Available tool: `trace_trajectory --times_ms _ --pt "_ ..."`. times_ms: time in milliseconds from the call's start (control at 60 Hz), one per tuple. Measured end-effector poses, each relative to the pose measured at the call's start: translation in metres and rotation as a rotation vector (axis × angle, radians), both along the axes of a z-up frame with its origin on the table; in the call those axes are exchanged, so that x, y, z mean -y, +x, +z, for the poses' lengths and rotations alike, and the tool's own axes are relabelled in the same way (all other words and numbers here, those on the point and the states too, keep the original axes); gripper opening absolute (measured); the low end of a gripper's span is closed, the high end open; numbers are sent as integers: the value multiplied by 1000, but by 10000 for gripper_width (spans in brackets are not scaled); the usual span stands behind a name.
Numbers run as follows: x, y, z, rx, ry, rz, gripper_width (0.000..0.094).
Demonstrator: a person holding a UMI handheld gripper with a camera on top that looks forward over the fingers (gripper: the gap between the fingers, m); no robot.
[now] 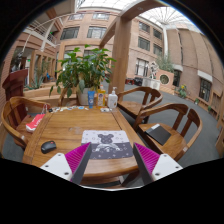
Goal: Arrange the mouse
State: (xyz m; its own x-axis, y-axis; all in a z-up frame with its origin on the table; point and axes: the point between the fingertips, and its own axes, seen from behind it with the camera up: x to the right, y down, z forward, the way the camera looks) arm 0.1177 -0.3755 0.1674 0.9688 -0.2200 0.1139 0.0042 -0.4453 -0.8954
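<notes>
- The mouse, a small dark oval, lies on the wooden table near its front edge, off to the left of the gripper's left finger and apart from it.
- A printed mouse mat, pale at the far part and dark at the near part, lies flat on the table just ahead of the fingers and partly between them; the mouse is well to its left, not on it.
- The gripper hovers at the near edge of the table with its fingers spread wide apart, and nothing is held between them.
- The magenta pads face inward on each finger.
- A red and pale item rests further back on the left part of the table; what it is I cannot tell.
- At the far end of the table stand a few bottles and a leafy potted plant.
- Wooden chairs flank the table on the right, and another chair sits at the left.
- Beyond is a tall atrium with brick walls, windows and a glazed roof.
</notes>
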Motion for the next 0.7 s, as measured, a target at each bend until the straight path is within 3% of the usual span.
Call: trace_trajectory --times_ms 150,350,533,700 --pt "3 0 -13 3 -26 -7 851" --pt "17 -28 -71 -17 -126 26 852" --pt "16 -118 -131 -84 -226 186 854" --pt "-14 -218 -152 -149 -223 345 856"
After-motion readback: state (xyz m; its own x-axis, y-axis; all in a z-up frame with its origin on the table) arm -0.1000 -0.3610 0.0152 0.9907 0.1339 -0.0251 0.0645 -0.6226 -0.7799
